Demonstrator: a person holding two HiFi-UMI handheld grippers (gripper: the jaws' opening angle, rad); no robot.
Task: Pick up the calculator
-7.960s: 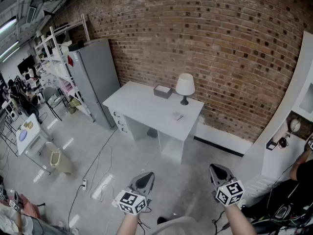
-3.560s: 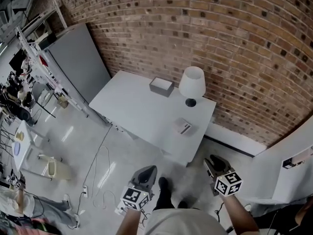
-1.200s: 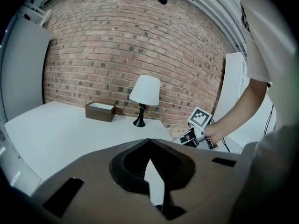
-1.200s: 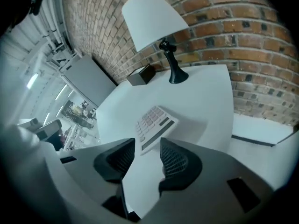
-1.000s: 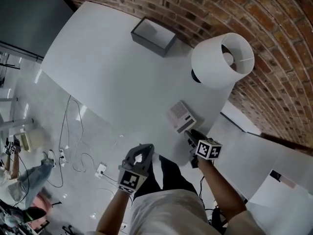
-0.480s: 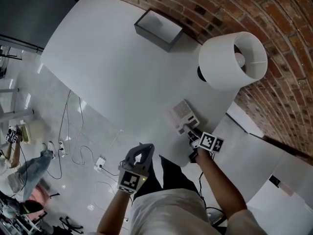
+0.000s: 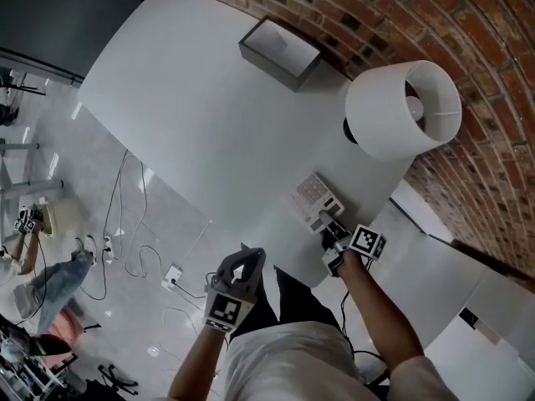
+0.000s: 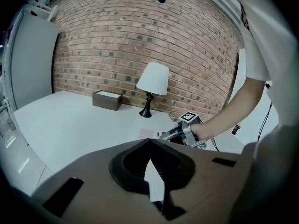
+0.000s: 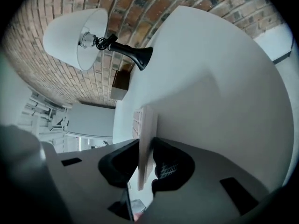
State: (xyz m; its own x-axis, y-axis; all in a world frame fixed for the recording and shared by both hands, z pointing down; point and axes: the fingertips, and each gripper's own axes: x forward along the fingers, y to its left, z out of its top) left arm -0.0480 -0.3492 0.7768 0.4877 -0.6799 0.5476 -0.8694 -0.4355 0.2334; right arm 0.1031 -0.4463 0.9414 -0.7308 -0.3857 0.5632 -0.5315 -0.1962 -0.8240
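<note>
one calculator (image 7: pixel 313 197) lies near the front edge of the white counter (image 7: pixel 192 115), keys up, a little in front of the lamp's base. its near end sits between the jaws of the right gripper (image 7: pixel 328 224). in the right gripper view the calculator (image 9: pixel 145 139) shows edge-on, and the jaws of the right gripper (image 9: pixel 145 147) are closing on it, one pad against each flat face. the view is rolled, so the counter stands on its side. the person's right arm reaches in from the counter's front edge. the left gripper (image 7: pixel 244 261) is held off the counter, over the floor (image 7: pixel 100 224) in front of it and well apart from the calculator; in the left gripper view its jaws (image 8: pixel 149 140) meet at the tips with nothing between them. that view looks across the counter to the calculator (image 8: pixel 147 134) and the other gripper beside it. there are two grippers, each with one marker cube. further back stands one lamp (image 7: pixel 401 111) with a white shade and a dark foot, and one grey box (image 7: pixel 278 53) lies close to the brick wall (image 7: pixel 468 23). cables (image 7: pixel 125 224) trail over the floor to the left.
</note>
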